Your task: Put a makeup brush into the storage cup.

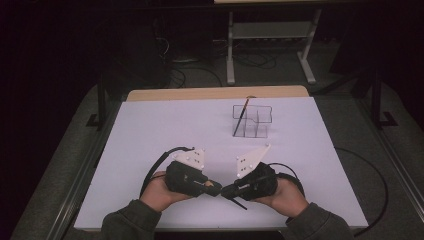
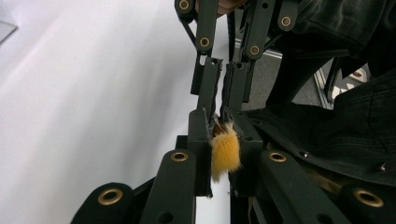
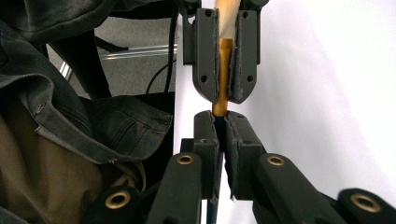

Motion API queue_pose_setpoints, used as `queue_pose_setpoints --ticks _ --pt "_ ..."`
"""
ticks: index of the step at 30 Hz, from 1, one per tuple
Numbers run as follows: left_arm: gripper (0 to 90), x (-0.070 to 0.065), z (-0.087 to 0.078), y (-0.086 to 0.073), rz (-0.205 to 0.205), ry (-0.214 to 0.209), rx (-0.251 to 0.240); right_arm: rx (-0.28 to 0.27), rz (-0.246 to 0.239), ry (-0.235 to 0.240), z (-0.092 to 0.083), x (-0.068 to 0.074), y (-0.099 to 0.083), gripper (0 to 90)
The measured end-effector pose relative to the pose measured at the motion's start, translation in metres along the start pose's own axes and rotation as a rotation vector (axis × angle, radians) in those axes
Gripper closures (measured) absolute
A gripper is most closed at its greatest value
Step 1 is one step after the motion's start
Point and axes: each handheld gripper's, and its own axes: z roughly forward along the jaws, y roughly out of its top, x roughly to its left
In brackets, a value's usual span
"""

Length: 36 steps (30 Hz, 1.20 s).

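yellow-tufted, gold-ferruled brush [image 2: 225,151] between black claws, white table [image 1: 165,125]

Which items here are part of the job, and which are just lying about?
In the job:
brush, gripped by both
left claw
right claw

Lying about:
clear organizer
second brush standing in it

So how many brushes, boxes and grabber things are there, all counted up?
Brushes: 2, one leaning in the organizer, one clamped by both grippers.
Clear organizers: 1.
Grippers: 2, the left gripper and the right gripper, both shut on the brush.
Total: 5
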Motion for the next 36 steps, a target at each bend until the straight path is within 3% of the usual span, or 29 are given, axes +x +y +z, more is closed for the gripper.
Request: queue_pose_setpoints --ticks 4,9,18,27,31,36 --pt "82.3 -0.0010 0.0000 0.0019 0.003 0.002 0.022 0.000 0.000 0.008 0.0001 -0.0004 -0.0001 81.1" --pt "83.0 -0.0023 -0.0014 0.0036 0.012 0.014 0.034 0.037 -0.005 0.008 0.0006 0.0001 0.0010 73.9" --pt "83.2 -0.0045 -0.0003 0.0081 0.018 0.013 0.042 0.082 -0.018 0.005 0.0079 0.0011 0.0060 80.9" --pt "82.5 -0.0058 0.0010 0.0099 0.022 0.026 0.052 0.079 -0.020 0.010 0.0094 0.0006 0.0053 82.3" --pt "72.5 -0.0044 -0.0004 0.0077 0.008 0.040 0.043 0.075 -0.002 0.016 0.0084 -0.0022 0.0019 82.5" --pt "68.9 -0.0026 -0.0052 0.0016 -0.010 0.058 0.027 0.070 0.013 0.005 0.0034 -0.0050 -0.0019 82.5"
